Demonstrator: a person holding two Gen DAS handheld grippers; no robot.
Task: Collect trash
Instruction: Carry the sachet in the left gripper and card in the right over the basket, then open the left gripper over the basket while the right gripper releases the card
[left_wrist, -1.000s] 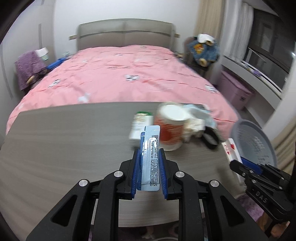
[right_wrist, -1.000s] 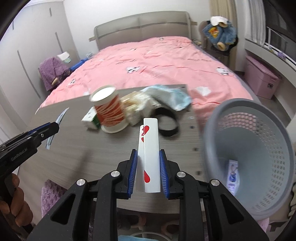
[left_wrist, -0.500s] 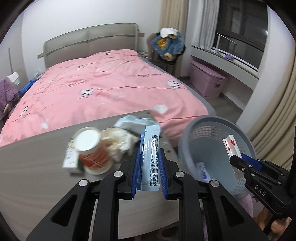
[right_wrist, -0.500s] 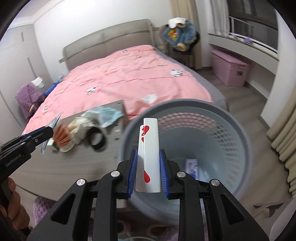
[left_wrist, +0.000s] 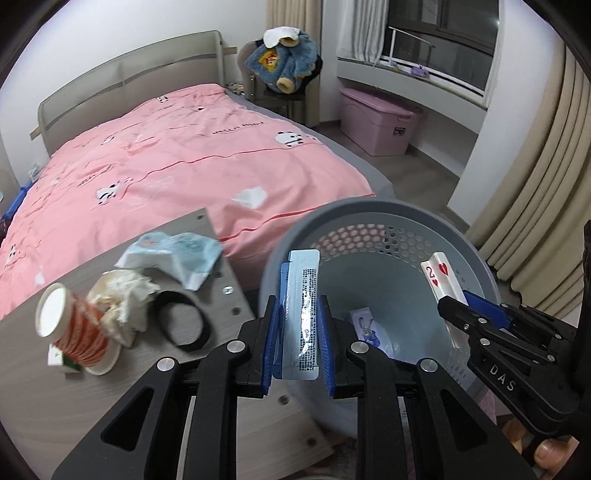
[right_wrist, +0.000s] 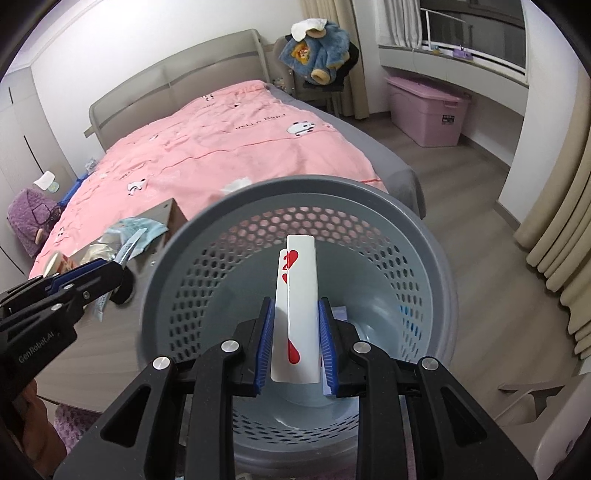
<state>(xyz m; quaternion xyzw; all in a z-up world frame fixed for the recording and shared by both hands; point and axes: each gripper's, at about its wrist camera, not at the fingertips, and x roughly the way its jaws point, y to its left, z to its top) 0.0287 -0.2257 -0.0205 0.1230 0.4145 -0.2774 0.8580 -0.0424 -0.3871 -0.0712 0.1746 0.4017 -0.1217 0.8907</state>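
Basket (left_wrist: 373, 218) right of table (left_wrist: 110, 387); bed (left_wrist: 177, 166) behind.

Grey perforated basket (right_wrist: 424, 258), pink bedspread (right_wrist: 229, 147)

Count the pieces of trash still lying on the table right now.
5: paper cup, green-edged carton under it, crumpled tissue, black ring, and light blue wrapper near the table corner. More may lie out of view.

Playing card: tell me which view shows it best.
Left wrist view: the playing card shows its corner, a two of hearts, in the right gripper. The right wrist view shows it folded, its number partly hidden.
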